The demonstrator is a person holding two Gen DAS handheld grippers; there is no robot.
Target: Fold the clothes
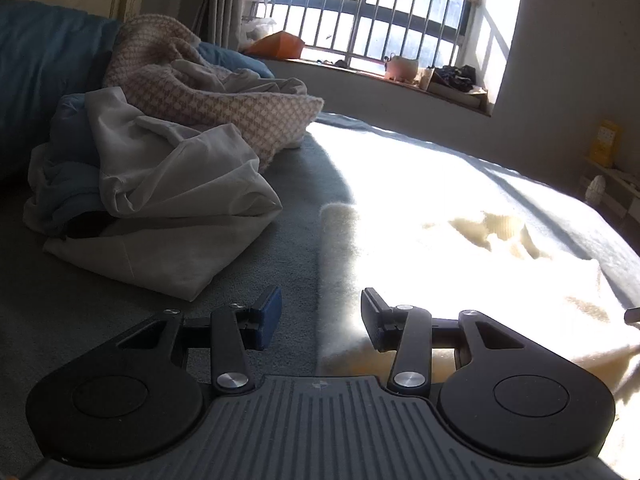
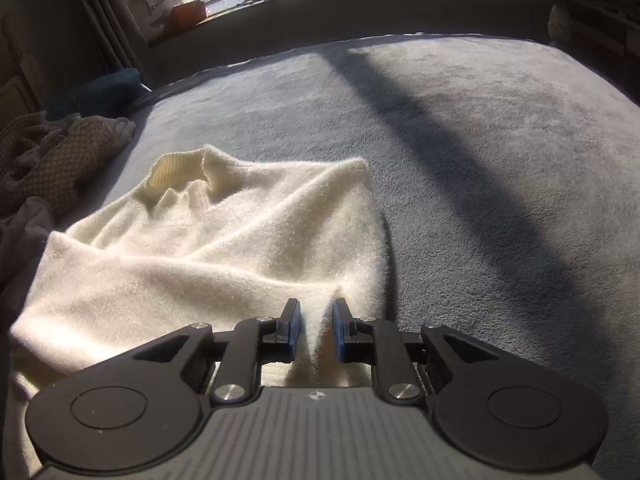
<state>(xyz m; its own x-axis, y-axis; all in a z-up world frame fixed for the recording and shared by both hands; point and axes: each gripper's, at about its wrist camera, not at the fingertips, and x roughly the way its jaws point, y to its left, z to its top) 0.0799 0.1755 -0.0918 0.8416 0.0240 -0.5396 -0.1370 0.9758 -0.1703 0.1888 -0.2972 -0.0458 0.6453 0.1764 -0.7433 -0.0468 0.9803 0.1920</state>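
Between the right gripper (image 2: 316, 330) pads, a pinched ridge of cream sweater (image 2: 208, 240), with the pads set narrowly apart on either side of it; cannot tell whether clamped tight or only closing. Probably gripped at this near edge to lift or drag it into a fold. Beyond, sweater spread rumpled on the bed (image 2: 460, 140), ribbed collar at the far end, one far corner peaked up; neither flat nor neatly folded, so could be mid-fold or being laid out.

At the sweater's left edge, left gripper (image 1: 321, 318) wide open and holding nothing, hovering low over the edge, likely ready to take a matching hold.

Further left, a heap (image 1: 160, 200) of white and blue clothes with a checked knit (image 1: 208, 100) behind, unfolded, well apart from the sweater.

Underneath, grey plush bed cover, half in hard sunlight. Behind, a barred window (image 1: 368, 12), cluttered sill, curtain, pale headboard
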